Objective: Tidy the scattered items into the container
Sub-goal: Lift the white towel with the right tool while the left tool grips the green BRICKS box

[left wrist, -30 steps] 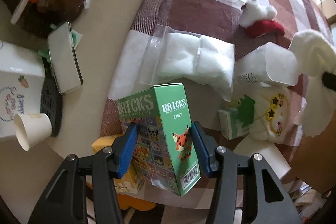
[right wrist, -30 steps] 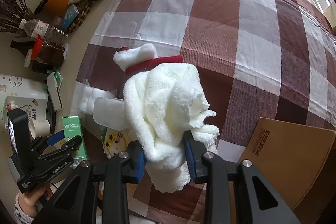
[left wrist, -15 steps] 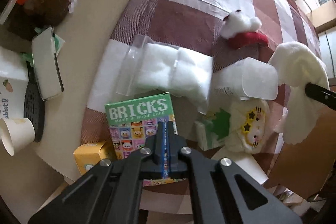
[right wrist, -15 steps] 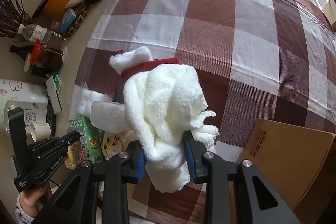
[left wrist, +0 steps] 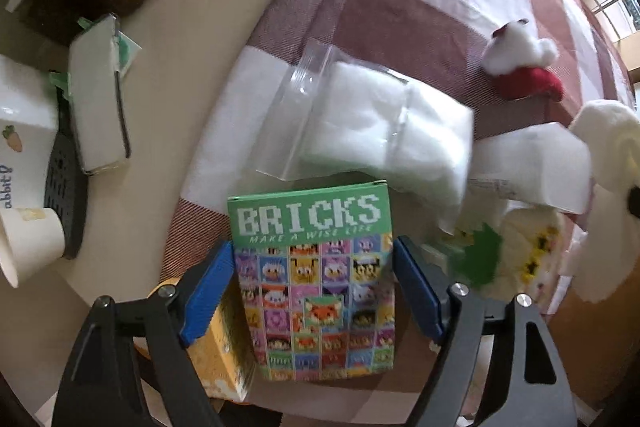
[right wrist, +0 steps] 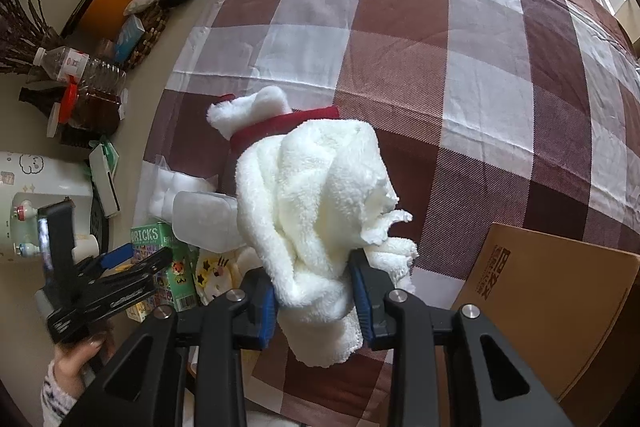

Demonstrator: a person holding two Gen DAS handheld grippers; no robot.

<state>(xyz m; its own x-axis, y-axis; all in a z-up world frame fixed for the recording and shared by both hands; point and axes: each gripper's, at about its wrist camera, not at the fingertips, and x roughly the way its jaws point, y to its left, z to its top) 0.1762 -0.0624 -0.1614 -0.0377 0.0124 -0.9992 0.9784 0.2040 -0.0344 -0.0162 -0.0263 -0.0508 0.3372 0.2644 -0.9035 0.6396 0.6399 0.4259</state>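
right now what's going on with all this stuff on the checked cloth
A person is tidying with two tools. The right hand-held gripper is shut on a white fluffy towel, held above the cloth near the cardboard box. The left hand-held gripper is open, its fingers either side of the green BRICKS box.

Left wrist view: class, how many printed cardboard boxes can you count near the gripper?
2. The green BRICKS cardboard box is between the left gripper's blue pads; a yellow cardboard box sits beside the left one, partly hidden. Others may hide under the blurred plush toy.
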